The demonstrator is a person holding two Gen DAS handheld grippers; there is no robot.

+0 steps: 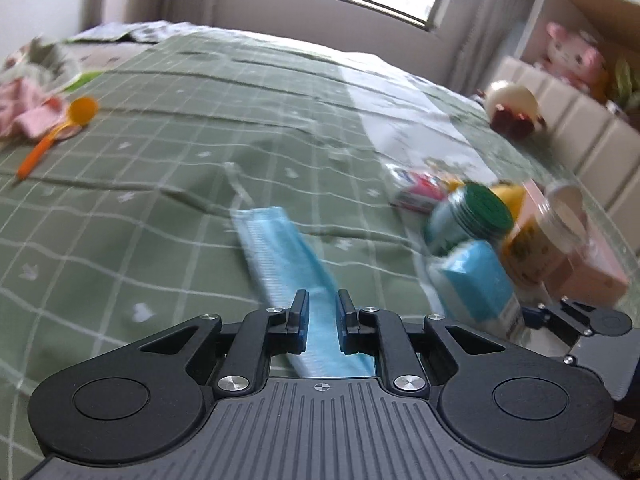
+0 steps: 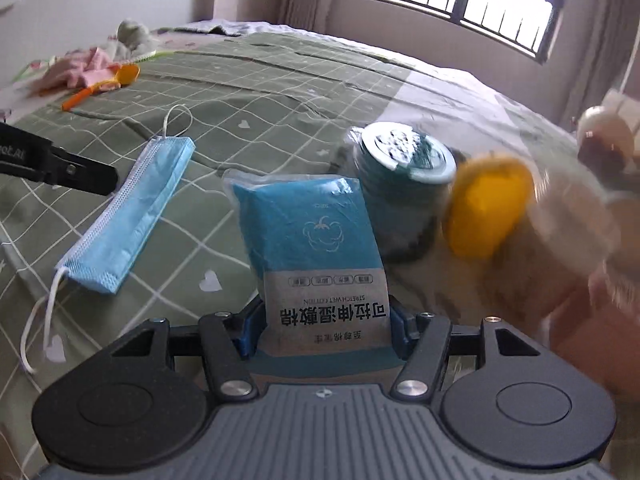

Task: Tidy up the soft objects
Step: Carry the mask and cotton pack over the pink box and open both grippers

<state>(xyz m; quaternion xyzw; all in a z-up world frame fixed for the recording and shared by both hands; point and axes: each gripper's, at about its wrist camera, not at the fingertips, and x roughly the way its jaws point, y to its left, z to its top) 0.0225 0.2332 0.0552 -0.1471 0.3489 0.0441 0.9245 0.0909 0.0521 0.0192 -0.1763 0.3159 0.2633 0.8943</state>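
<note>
Our right gripper [image 2: 324,328] has its jaws pressed on the two sides of a blue cotton pad packet [image 2: 316,248], which stands upright between them with the printed label upside down toward us. Our left gripper [image 1: 323,320] has its jaws parted with a narrow gap, and the near end of the blue face mask [image 1: 288,264] shows in this gap; we cannot tell if the pads touch it or only hover above it. In the right view the mask [image 2: 128,204] lies flat on the green checked bedspread [image 2: 260,100], left of the packet, with its white ear loops [image 2: 36,320] loose at both ends.

Just behind the packet stands a green jar [image 2: 400,184], and beside it there is a yellow round object [image 2: 488,208], blurred. In the left view a pink box [image 1: 584,264] and a clear-lidded container [image 1: 560,216] are near the jar. Far at the left edge of the bed lie an orange spoon [image 1: 60,132] and crumpled pink cloth [image 1: 24,112]. A round plush toy [image 1: 516,108] sits near the headboard.
</note>
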